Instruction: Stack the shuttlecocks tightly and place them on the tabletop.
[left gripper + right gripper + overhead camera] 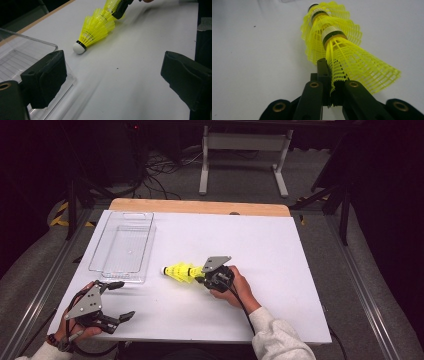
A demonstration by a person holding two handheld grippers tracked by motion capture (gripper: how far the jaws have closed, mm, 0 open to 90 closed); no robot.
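Item: nested yellow shuttlecocks (181,271), lying low over the white worktop (280,250), long axis running from the right tongs (204,278) leftward, cork end toward the clear tray (123,246). Right tongs clamped shut on the rear skirt. Left tongs (121,299) wide open, holding nothing, nearer the tray.

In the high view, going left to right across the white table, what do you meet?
Left gripper, jaws open → clear plastic tray → stack of yellow plastic shuttlecocks → right gripper, shut on the stack's skirt.
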